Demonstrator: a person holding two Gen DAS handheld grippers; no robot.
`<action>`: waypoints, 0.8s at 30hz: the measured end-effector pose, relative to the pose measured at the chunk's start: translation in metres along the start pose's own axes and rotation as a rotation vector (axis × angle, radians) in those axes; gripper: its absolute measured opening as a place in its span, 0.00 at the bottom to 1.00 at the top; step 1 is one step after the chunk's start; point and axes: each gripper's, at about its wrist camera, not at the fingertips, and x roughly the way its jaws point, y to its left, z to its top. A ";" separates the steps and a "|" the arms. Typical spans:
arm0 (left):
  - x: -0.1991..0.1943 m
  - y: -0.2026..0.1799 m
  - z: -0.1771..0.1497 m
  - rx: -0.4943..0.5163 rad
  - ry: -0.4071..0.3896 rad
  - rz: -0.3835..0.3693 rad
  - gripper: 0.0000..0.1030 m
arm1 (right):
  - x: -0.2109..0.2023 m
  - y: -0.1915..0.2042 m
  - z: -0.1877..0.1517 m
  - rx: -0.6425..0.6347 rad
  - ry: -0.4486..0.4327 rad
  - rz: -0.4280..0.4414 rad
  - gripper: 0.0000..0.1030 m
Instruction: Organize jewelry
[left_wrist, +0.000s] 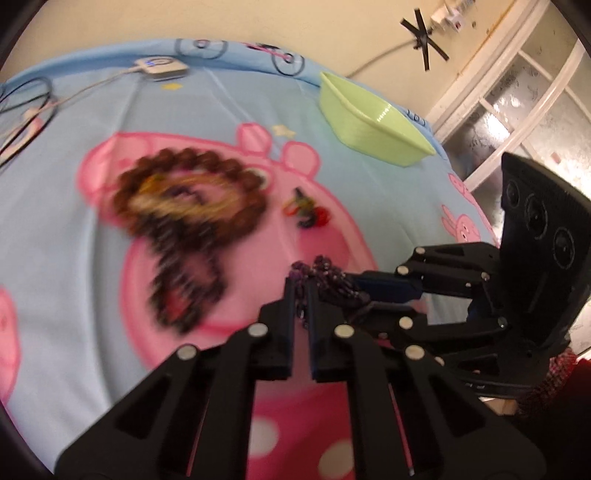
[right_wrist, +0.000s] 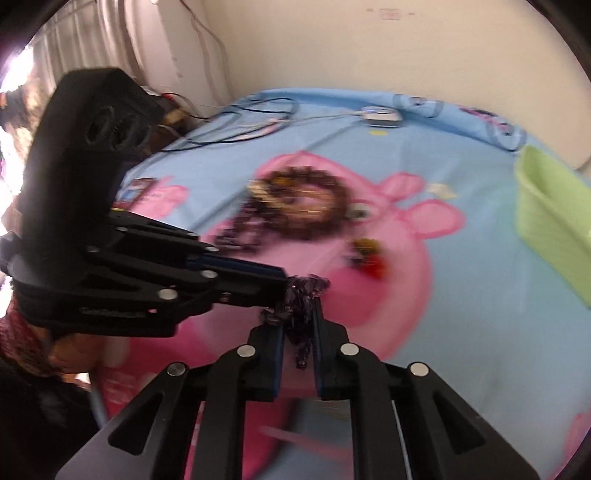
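Over the cartoon bedsheet (left_wrist: 110, 295), both grippers' jaws clench one purple bead strand (left_wrist: 325, 277).

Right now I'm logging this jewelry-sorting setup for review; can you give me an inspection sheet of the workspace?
Surface: blue cartoon-pig bedsheet.
Job's things: purple bead strand, pinched by both grippers; brown wooden bead bracelet with blurred jewelry heaped inside; small colourful trinket cluster; pale green plastic tub near the far edge.
Clutter: white power adapter.
Grippers: left gripper and right gripper both shut on the strand.
Cables: black loops at the sheet's far edge.
Surroundings: cream wall, white-framed glass panels.
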 end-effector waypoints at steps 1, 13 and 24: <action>-0.009 0.006 -0.006 -0.021 -0.010 -0.004 0.05 | 0.001 0.005 0.001 0.005 -0.004 0.028 0.00; -0.041 -0.008 -0.018 0.120 -0.086 0.036 0.57 | -0.009 -0.023 0.004 0.205 -0.023 0.101 0.00; 0.020 -0.032 0.005 0.299 0.009 0.105 0.43 | -0.028 -0.029 0.011 0.226 -0.057 0.175 0.00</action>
